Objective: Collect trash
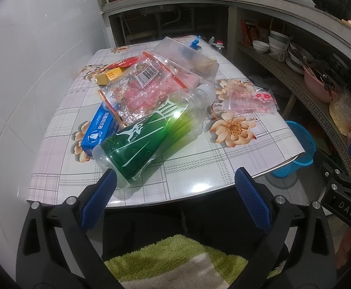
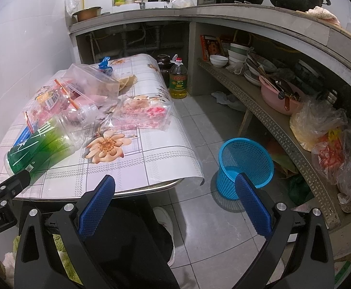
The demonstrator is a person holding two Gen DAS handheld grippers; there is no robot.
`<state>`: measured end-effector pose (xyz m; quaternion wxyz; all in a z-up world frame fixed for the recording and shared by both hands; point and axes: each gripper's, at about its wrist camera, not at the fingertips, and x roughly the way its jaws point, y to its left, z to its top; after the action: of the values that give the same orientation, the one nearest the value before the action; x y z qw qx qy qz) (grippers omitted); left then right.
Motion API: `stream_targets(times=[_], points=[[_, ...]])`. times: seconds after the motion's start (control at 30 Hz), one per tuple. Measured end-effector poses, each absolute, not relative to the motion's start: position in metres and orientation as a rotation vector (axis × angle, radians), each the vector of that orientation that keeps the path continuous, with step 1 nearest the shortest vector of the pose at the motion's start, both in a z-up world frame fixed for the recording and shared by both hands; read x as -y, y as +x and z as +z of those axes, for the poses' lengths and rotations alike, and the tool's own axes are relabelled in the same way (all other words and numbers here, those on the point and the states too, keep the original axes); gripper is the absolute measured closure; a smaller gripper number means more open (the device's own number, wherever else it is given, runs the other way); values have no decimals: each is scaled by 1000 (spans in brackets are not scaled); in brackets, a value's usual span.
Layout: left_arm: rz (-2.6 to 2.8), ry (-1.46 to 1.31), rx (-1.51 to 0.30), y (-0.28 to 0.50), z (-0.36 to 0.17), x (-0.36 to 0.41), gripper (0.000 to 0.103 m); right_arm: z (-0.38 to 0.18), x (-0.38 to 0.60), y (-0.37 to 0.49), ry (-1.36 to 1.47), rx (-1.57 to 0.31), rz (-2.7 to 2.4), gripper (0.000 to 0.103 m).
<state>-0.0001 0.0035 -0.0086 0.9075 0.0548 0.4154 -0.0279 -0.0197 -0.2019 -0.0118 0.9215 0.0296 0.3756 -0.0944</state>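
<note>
At nine o'clock on the small table with the flower-print plastic cloth [image 1: 199,163], a blue rectangular cardboard box [image 1: 98,132] lies wedged under the heap, likely dumped there with the rest. Just right of it the green-labelled clear plastic bottle [image 1: 146,134] lies on its side, base toward the near edge, neck pointing to one o'clock under a crinkled clear packet with red print and a barcode [image 1: 141,89]. The left gripper [image 1: 173,190] hovers at six o'clock below that base, fingers spread wide and holding nothing, which reads as lining up on the nearest piece of trash. Further right, at two o'clock, a small clear zip bag with pink flowers [image 1: 247,98] lies apart. The right gripper [image 2: 175,192], also wide and empty, points off the table corner toward the blue mesh plastic wastebasket [image 2: 245,163] on the tiled floor (presumably where everything goes).
</note>
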Motion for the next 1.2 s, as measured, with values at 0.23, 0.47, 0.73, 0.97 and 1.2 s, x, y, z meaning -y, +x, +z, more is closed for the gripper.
stream_targets(times=[0.23,0.47,0.73,0.97,1.2], points=[[-59,112,-858,0,-9,-4,9,-12,202,-19,62,-772,-194,6],[-51,102,-827,4,-5,-9,9,-14,201,-15,61,-783,-199,6],[-9,55,-761,21,10,-41,9,-22,205,4,83,-819,-181,6],[-57,35,-736,43,10,-67,9,-35,199,31,131,-887,-103,6],[-309,-60,-730,61,1,-71,9,-43,192,52,102,-909,-77,6]])
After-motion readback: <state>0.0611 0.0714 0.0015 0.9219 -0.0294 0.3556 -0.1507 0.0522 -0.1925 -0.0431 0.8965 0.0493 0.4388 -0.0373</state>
